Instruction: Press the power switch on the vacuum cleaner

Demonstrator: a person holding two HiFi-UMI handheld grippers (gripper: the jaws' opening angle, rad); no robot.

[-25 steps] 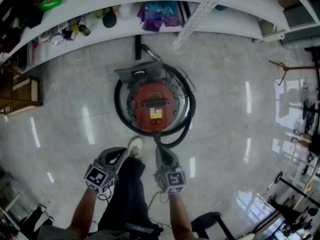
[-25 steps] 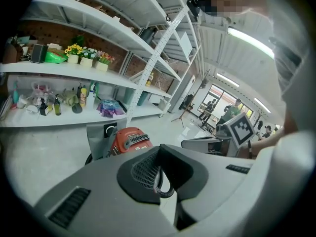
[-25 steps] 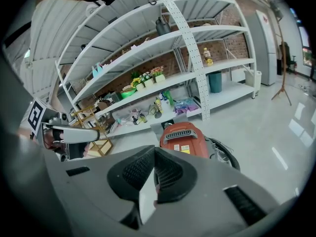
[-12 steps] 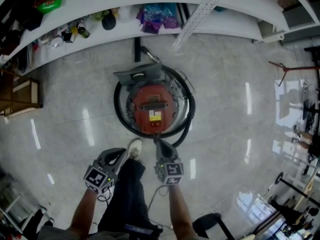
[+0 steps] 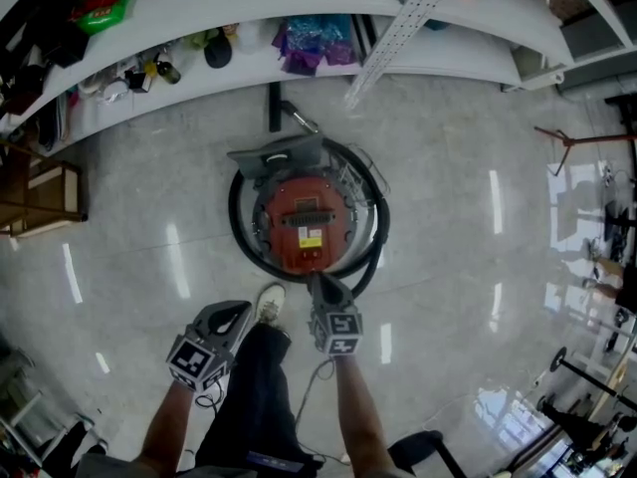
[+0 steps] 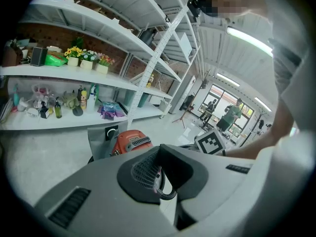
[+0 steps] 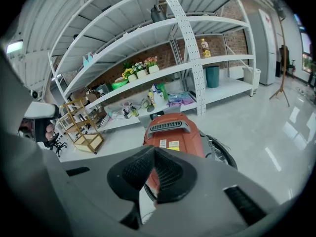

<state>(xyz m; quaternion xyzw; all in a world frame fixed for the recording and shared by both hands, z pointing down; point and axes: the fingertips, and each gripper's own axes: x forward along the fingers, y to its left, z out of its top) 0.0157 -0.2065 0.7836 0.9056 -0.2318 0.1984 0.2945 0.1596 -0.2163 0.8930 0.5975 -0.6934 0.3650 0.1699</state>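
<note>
**Right tool lined up on the vacuum cleaner, jaws closed for a push**

The right tool (image 5: 321,285) is held forward and low, its jaws pressed together with nothing between them, as its own view (image 7: 154,154) shows. Closed jaws give a single blunt tip, which suits pressing a switch better than spread ones would. The tip is pointed at the near edge of the vacuum cleaner (image 5: 304,217) and sits just short of it in the head view. No contact can be confirmed.

The left tool (image 5: 237,314) is kept back and to the side, well apart from the machine. Its jaws are likewise closed on nothing (image 6: 157,157). It appears to be held clear so that the right arm has room, and it seems to have no part in the press.

The vacuum cleaner (image 7: 170,135) stands upright on the floor (image 5: 448,217), directly ahead of the person's shoe (image 5: 269,299). Its red top, with a grey grille and labels, is turned upward. A black hose (image 5: 237,217) is coiled round the body, which leaves the top open to approach from above. The power switch itself cannot be picked out with certainty in any view, so the press is judged to be not yet made.

Behind the machine, a white shelf (image 5: 199,13) carries bottles and small goods, none of them in the way.
</note>
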